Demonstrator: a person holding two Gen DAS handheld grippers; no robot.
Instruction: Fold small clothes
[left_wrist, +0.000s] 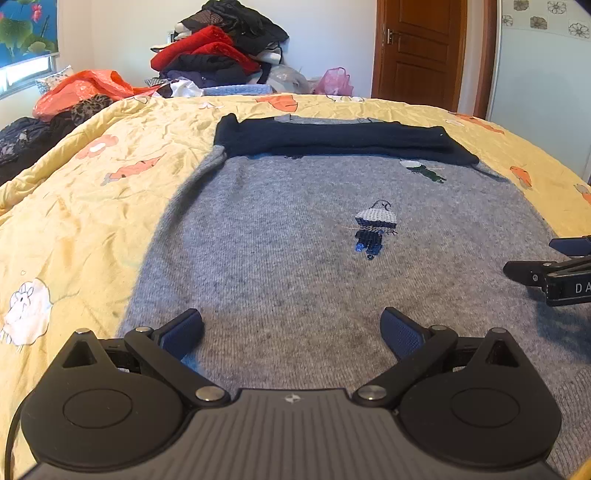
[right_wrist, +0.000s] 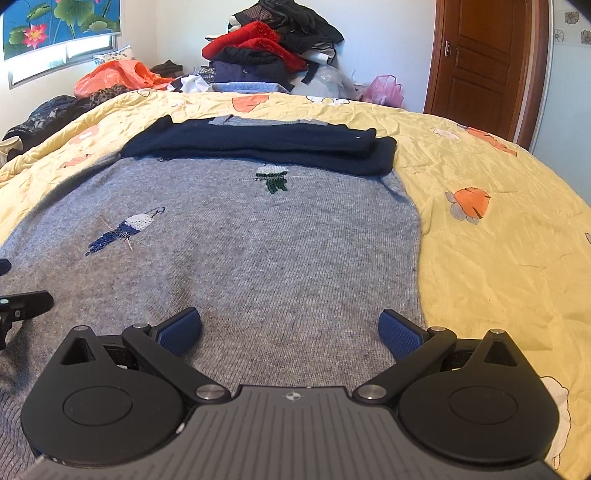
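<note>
A small grey knit sweater (left_wrist: 288, 236) lies flat on the yellow bedspread (left_wrist: 74, 206). Its dark navy sleeves (left_wrist: 332, 140) are folded across the chest at the far end. It has embroidered figures (left_wrist: 375, 227). My left gripper (left_wrist: 291, 332) is open and empty, low over the sweater's near left part. My right gripper (right_wrist: 290, 332) is open and empty over the sweater (right_wrist: 240, 236) near its right edge; the navy sleeves (right_wrist: 266, 144) lie beyond. The right gripper's fingers (left_wrist: 546, 273) show at the right edge of the left wrist view.
A pile of red and black clothes (left_wrist: 221, 48) and an orange bag (left_wrist: 85, 88) sit beyond the bed's far edge. A pink bag (right_wrist: 384, 90) and a wooden door (right_wrist: 480, 59) are at the far right. Dark clothes (left_wrist: 22, 140) lie at the left.
</note>
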